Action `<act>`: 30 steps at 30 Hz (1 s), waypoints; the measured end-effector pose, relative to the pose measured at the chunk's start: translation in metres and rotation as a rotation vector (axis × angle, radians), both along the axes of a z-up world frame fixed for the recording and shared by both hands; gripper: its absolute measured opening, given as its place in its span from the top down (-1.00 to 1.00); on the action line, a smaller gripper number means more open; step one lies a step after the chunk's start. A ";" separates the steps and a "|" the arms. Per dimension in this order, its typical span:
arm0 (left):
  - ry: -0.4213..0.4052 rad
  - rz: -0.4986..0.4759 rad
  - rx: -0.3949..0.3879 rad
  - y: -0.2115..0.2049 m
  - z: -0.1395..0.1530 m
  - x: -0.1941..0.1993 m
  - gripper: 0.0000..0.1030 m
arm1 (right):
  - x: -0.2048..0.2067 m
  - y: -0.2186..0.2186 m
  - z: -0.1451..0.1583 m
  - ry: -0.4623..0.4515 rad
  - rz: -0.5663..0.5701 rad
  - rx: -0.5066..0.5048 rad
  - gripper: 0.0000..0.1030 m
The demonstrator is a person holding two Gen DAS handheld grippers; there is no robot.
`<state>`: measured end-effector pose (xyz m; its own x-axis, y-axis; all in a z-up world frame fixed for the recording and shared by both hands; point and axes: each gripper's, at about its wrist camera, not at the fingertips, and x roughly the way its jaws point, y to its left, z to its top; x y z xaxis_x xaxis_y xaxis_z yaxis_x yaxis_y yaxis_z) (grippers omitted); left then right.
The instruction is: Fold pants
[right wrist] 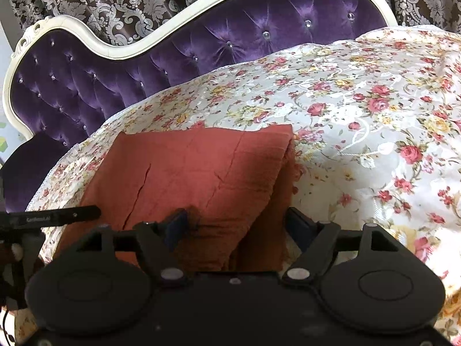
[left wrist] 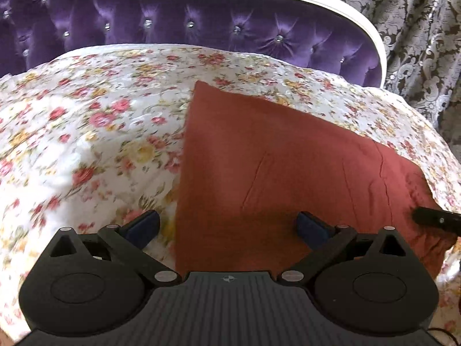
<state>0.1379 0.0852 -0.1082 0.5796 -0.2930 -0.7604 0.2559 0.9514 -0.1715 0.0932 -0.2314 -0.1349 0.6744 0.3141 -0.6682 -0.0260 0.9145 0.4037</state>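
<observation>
The rust-red pants (left wrist: 273, 167) lie folded flat in a rough rectangle on the floral bedspread (left wrist: 86, 132). My left gripper (left wrist: 227, 227) is open above the pants' near left edge, one finger over the bedspread, the other over the cloth. In the right wrist view the pants (right wrist: 201, 167) show their stacked folded layers along the right side. My right gripper (right wrist: 239, 227) is open over the pants' near right corner, holding nothing. The tip of the right gripper shows at the right edge of the left wrist view (left wrist: 438, 219), and part of the left gripper shows at the left of the right wrist view (right wrist: 52, 216).
A purple tufted headboard (left wrist: 173, 23) with a white frame stands behind the bed, also in the right wrist view (right wrist: 86, 86). Patterned grey-brown curtains (left wrist: 417, 28) hang behind it. The floral bedspread (right wrist: 374, 115) stretches wide around the pants.
</observation>
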 end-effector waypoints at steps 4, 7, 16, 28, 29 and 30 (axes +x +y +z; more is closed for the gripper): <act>-0.006 -0.039 0.009 -0.011 -0.001 0.007 -0.99 | 0.005 0.001 -0.003 -0.024 0.019 0.009 -0.60; -0.005 -0.044 0.006 -0.015 -0.002 0.010 -0.98 | 0.006 -0.001 -0.004 -0.033 0.016 0.033 -0.59; -0.021 0.042 -0.020 -0.008 0.006 0.005 0.04 | 0.004 0.003 0.006 -0.038 0.007 0.015 0.29; -0.143 0.074 0.007 -0.014 0.031 -0.020 0.72 | -0.008 0.023 0.040 -0.129 0.038 -0.108 0.47; -0.152 0.078 -0.004 -0.012 0.036 -0.021 0.75 | -0.007 0.024 0.044 -0.141 0.045 -0.113 0.48; -0.158 0.082 -0.015 -0.011 0.039 -0.021 0.78 | -0.005 0.025 0.049 -0.154 0.055 -0.116 0.48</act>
<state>0.1170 0.0747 -0.0691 0.7142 -0.2509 -0.6535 0.2027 0.9677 -0.1499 0.0878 -0.2060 -0.0864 0.7555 0.2801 -0.5923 -0.1301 0.9502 0.2833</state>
